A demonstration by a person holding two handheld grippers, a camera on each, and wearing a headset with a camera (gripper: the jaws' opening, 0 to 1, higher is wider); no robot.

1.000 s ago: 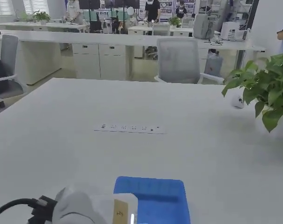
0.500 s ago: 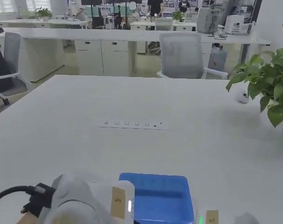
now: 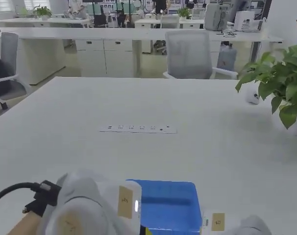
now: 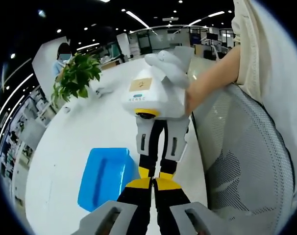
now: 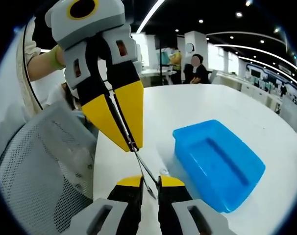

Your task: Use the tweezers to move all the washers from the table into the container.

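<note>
The thin metal tweezers (image 5: 141, 164) run between the two grippers, which meet tip to tip low beside the table's near edge. My left gripper (image 5: 131, 144) is shut on the tweezers, whose shaft lies between its yellow fingers. My right gripper (image 5: 149, 183) has its jaws closed in on the tweezers' free end. An empty blue container (image 3: 170, 200) sits on the white table (image 3: 138, 161) near the front edge, just past both grippers. A tiny pale speck (image 5: 162, 171) lies on the table by the container, too small to identify.
A potted plant (image 3: 281, 93) stands at the table's right side with a small white ball (image 3: 253, 97) beside it. A socket strip (image 3: 137, 129) is set into the table's middle. A mesh chair (image 4: 246, 161) is close behind the grippers. A grey chair (image 3: 190, 54) stands beyond.
Both gripper bodies have risen into the bottom of the head view, the right one newly showing at the lower right. The head camera has tipped slightly down.
</note>
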